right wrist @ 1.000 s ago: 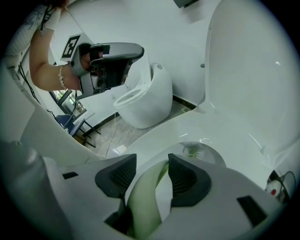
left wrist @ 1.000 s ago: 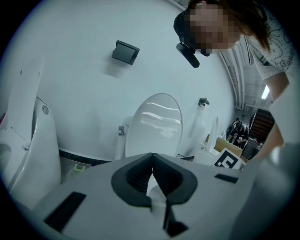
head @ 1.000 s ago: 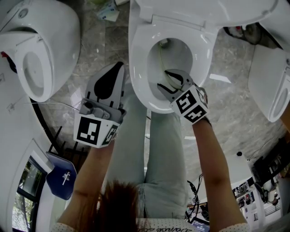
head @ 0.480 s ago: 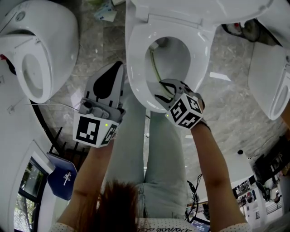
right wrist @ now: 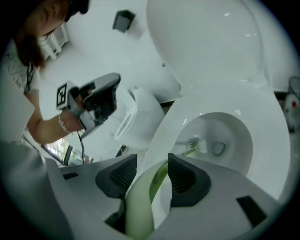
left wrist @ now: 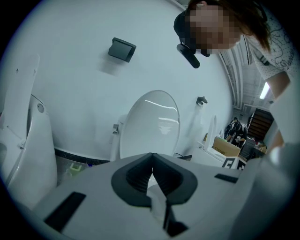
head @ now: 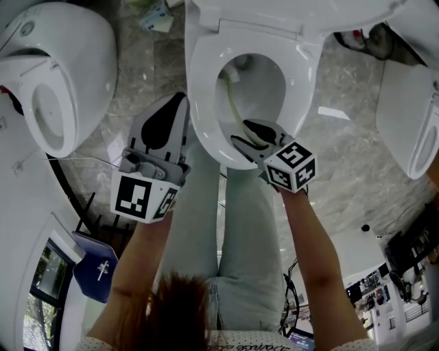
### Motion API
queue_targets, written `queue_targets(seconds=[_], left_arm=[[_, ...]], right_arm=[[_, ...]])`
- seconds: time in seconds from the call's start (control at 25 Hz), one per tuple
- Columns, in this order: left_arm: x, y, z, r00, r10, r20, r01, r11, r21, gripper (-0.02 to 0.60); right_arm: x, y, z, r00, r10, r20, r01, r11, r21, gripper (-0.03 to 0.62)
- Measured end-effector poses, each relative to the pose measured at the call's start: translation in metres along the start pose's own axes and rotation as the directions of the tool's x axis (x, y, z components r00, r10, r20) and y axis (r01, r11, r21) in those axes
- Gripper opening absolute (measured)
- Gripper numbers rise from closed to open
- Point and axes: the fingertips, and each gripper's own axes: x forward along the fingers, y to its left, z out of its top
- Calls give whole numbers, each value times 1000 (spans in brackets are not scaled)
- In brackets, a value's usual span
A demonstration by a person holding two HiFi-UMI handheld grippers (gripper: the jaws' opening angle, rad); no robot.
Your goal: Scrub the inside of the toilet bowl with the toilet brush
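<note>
Head view, looking steeply down: a person stands at the front of an open toilet bowl (head: 206,116) with its lid (head: 309,17) raised and legs in light jeans (head: 233,226) just under the near rim. The right gripper (head: 248,134) reaches over that near rim on a straight, extended forearm. Its marker cube is tipped to the right and its fingers are angled down into the bowl. Right gripper view: the fingers are clamped on the pale green handle of the toilet brush (right wrist: 140,206), which runs out between them and down inside the bowl. The bristle head (right wrist: 197,145) sits low on the inner wall, just beside the drain opening (right wrist: 219,148). From above, the handle curves along the bowl's left inner wall. The left gripper (head: 177,104) is held off the bowl, just outside the rim's left side, with the forearm bent and the fingers pointing up-frame over the marble floor (head: 350,171). Left gripper view: the fingers are pressed together at the tips with nothing between them, aimed at the raised lid. A second toilet (head: 62,68) stands to the left and a third toilet (head: 411,116) at the right edge, both well apart from the brush.
</note>
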Motion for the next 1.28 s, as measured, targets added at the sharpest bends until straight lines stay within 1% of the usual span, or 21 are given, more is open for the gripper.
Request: queue_targets(seconds=[0.04, 0.12, 0.16, 0.24, 0.32, 0.4, 0.56, 0.68, 0.76, 0.92, 1.04, 1.2, 1.28], left_arm=[[1, 0, 0, 1000, -1, 0, 1, 1000, 0, 5], [2, -1, -1, 1000, -4, -1, 4, 1000, 1, 5], [3, -1, -2, 1000, -5, -2, 5, 1000, 1, 5], [4, -2, -2, 1000, -7, -4, 7, 1000, 1, 5], [5, -3, -2, 1000, -7, -6, 7, 1000, 0, 5], [6, -5, -2, 1000, -9, -7, 9, 1000, 1, 5], [7, -6, -1, 1000, -10, -5, 10, 1000, 3, 5], [7, -7, -1, 1000, -11, -8, 11, 1000, 4, 5], [8, -8, -2, 1000, -13, -10, 13, 1000, 5, 5], [9, -9, -2, 1000, -14, -12, 14, 1000, 8, 5], [9, -10, 0, 1000, -14, -11, 15, 1000, 10, 5], [9, -11, 3, 1000, -17, -3, 17, 1000, 13, 5], [8, -11, 4, 1000, -18, 0, 18, 1000, 16, 5]], right_arm=[[-2, -4, 4, 999, -1, 50, -3, 997, 80, 195], [-5, -12, 9, 990, -15, 142, -18, 974, 228, 195], [-8, -16, 12, 982, -27, 189, -32, 953, 300, 195], [-15, -26, 15, 959, -60, 277, -69, 899, 433, 193], [-22, -33, 16, 937, -96, 337, -102, 845, 525, 192], [-26, -39, 12, 925, -126, 358, -110, 813, 571, 191], [-33, -45, -4, 927, -175, 332, -72, 786, 614, 192], [-41, -52, -17, 930, -195, 312, -55, 765, 641, 191], [-44, -54, -23, 936, -197, 292, -37, 770, 637, 190], [-46, -54, -27, 949, -187, 255, -9, 790, 613, 190], [-46, -56, -25, 953, -197, 228, 25, 806, 591, 189], [-50, -65, -18, 945, -230, 233, 46, 798, 601, 189], [-52, -67, -14, 939, -250, 236, 63, 800, 596, 189]])
